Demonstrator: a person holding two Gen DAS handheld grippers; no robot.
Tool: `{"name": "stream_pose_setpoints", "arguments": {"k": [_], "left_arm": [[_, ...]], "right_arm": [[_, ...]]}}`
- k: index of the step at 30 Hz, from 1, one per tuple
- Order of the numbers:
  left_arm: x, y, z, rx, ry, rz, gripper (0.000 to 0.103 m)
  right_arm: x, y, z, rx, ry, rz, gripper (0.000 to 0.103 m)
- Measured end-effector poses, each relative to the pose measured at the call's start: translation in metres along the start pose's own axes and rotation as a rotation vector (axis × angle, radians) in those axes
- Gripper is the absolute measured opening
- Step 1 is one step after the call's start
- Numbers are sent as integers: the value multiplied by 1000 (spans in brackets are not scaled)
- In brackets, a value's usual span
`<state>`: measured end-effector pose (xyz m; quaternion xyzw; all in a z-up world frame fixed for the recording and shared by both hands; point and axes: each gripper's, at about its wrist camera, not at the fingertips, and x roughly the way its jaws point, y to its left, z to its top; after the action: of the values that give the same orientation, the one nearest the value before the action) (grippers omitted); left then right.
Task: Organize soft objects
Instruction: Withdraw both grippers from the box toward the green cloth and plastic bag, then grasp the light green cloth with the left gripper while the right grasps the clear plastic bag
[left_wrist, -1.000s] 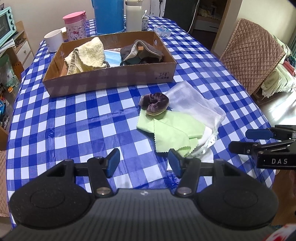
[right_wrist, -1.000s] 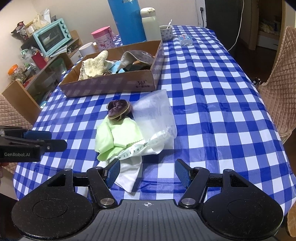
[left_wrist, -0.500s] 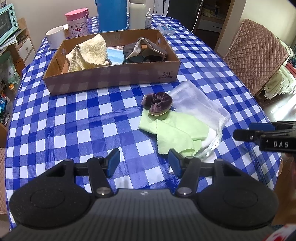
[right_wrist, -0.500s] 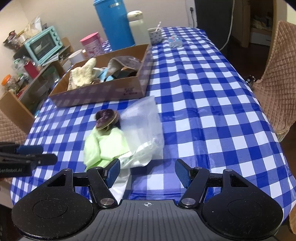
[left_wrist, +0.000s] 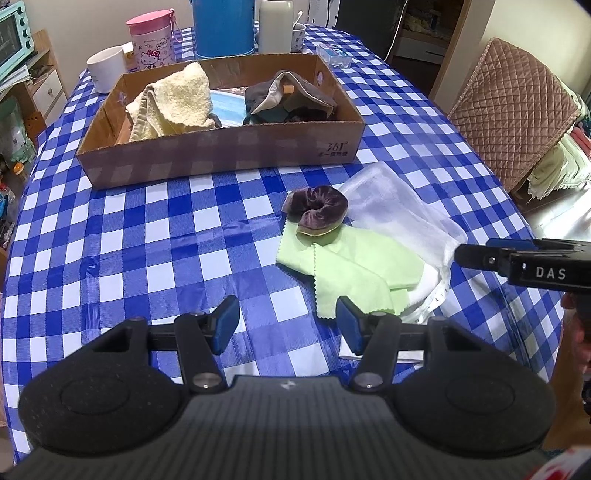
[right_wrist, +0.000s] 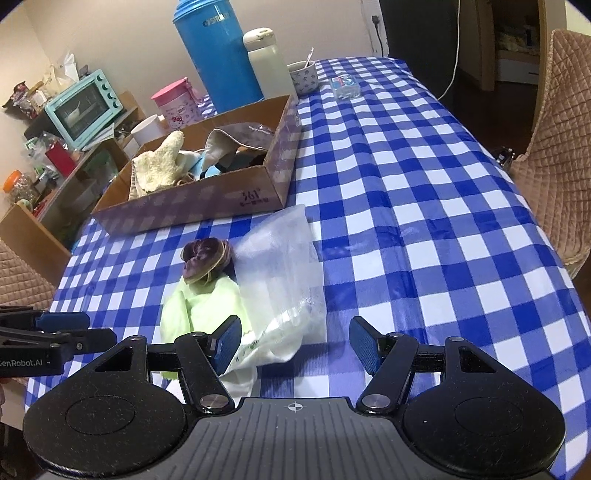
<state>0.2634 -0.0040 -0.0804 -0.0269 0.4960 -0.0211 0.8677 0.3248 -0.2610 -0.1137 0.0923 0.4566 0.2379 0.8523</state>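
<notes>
Blue-checked tablecloth (left_wrist: 155, 236) (shiny, creased); quilted chair (left_wrist: 513, 122) beside it.

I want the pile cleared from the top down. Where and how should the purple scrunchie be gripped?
Pinch the raised ring of the purple scrunchie from above, one finger in its centre hole and one outside. It lies flat, partly on the green cloth, so a side approach would likely snag the cloth. The open left gripper probably has the clearer path.
</notes>
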Motion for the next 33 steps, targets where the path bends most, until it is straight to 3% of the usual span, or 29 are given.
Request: {"name": "stream_pose_setpoints", "arguments": {"k": [7,9,12,14,16,24,28,31,33], "left_arm": [[7,1,4,-19,7,-17,55],[9,0,5,-24,6,-26,55],[15,-3,7,-29,9,-52,55],[19,-7,9,-32,9,-70,56],[24,-10,11,-35,13,-93,56],[52,-23,16,-69,48,-180,60],[63,-27,16,-62,58,-184,59],[65,-28,14,-27,46,-172,36],[64,-25,12,-17,41,-183,13]], "right_arm": [[20,-2,3,7,6,14,65],[22,-2,4,6,-3,22,56],[25,-1,6,-11,-1,28,35],[23,-1,7,-25,-11,25,16],[18,0,8,-37,-33,30,12],[-1,-6,14,-38,-92,-6,10],[-7,-19,14,-8,-93,-46,10],[-10,-28,12,23,-88,-68,10],[-13,-33,10,38,-86,-77,10]]}}
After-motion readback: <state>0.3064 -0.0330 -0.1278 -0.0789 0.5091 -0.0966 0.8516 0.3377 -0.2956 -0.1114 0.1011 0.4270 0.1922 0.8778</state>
